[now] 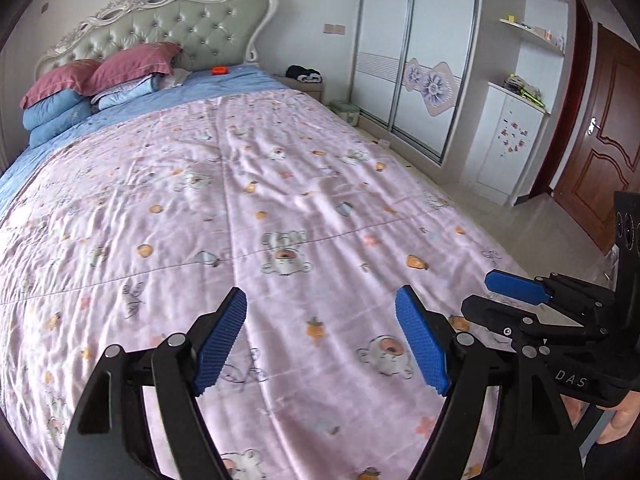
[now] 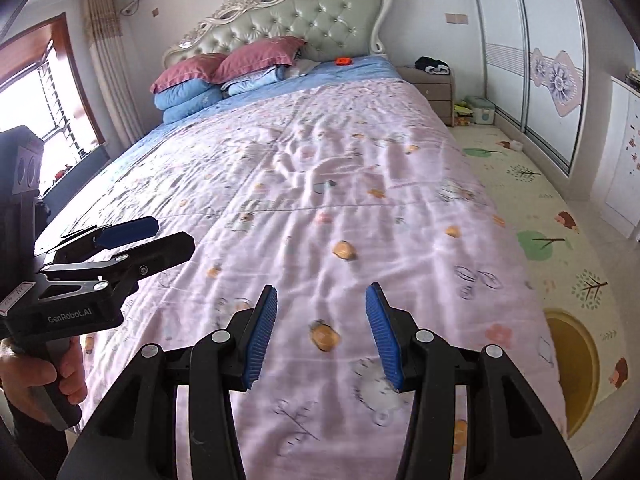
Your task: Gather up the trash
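Left wrist view: the left tool (image 1: 320, 336) hangs over the foot of the bed (image 1: 280, 200), fingers spread wide, nothing between them. Far ahead, near the headboard, sits a small orange item (image 1: 219, 69). Right wrist view: the right tool (image 2: 321, 334) is likewise agape and empty above the pink quilt (image 2: 320, 208); the orange item (image 2: 344, 61) lies far ahead beside the pillows (image 2: 240, 62).

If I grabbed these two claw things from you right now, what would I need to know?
Left gripper: open, empty, over the foot of the bed.
Right gripper: open, empty, beside it.
Only likely trash in sight: a small orange thing on the blue sheet near the headboard; what it is cannot be told.
No bin or bag shows.
Nothing collected yet; everything is left.
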`<state>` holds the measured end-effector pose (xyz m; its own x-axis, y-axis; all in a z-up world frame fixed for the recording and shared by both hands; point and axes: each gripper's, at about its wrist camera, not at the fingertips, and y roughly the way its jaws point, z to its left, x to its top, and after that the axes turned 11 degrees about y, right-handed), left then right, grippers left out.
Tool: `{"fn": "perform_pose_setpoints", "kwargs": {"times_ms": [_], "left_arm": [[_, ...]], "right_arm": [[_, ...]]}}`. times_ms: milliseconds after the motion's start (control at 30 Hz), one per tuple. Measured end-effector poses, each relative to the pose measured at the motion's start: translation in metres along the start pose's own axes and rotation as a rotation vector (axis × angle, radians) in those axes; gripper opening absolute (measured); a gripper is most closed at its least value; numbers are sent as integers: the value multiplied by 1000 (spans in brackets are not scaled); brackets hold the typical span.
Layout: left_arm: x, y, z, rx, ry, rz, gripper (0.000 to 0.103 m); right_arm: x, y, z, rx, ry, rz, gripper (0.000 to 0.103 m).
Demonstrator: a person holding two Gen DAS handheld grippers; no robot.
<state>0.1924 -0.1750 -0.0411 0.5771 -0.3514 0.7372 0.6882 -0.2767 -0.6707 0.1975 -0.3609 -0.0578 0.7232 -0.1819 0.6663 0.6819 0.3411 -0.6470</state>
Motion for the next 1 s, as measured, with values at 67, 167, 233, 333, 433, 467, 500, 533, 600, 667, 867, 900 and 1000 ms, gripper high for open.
{"fn": "perform_pose_setpoints", "kwargs": {"times_ms": [67, 167, 233, 333, 433, 467, 500, 533, 600, 667, 867, 900, 1000], "left_arm": [[-6, -7, 14, 34, -9, -12, 77], [-13, -17, 35, 53, -42, -34, 81], [-18, -24, 48, 69, -66, -54, 85], [-20, -37, 67, 127, -81, -93, 93], [-22, -50, 83, 200, -78, -142, 99], [-21, -54, 89, 221, -74, -154, 99], [-21, -57, 95, 244, -71, -164, 99], [-21, -60, 100, 264, -69, -173, 99], [-21, -65, 108, 287, -69, -190, 99], [-23, -68, 115, 305, -75, -205, 99], [-27, -70, 128, 332, -92, -250, 99], [-27, -69, 129, 332, -92, -253, 99], [-27, -66, 129, 355, -91, -254, 99]], "right_arm": [[1, 6, 18, 5, -29, -13, 47], [3, 15, 41, 16, -70, -34, 47], [5, 19, 55, 19, -96, -50, 47], [6, 26, 73, 21, -141, -86, 48], [8, 30, 85, 35, -176, -124, 56], [10, 31, 87, 40, -181, -134, 57], [11, 31, 89, 47, -184, -146, 60], [12, 31, 91, 54, -188, -159, 64], [15, 30, 95, 65, -200, -188, 67], [18, 28, 99, 74, -207, -227, 75], [27, 20, 114, 95, -234, -327, 92], [27, 20, 116, 100, -243, -337, 93], [27, 22, 122, 112, -270, -350, 94]]}}
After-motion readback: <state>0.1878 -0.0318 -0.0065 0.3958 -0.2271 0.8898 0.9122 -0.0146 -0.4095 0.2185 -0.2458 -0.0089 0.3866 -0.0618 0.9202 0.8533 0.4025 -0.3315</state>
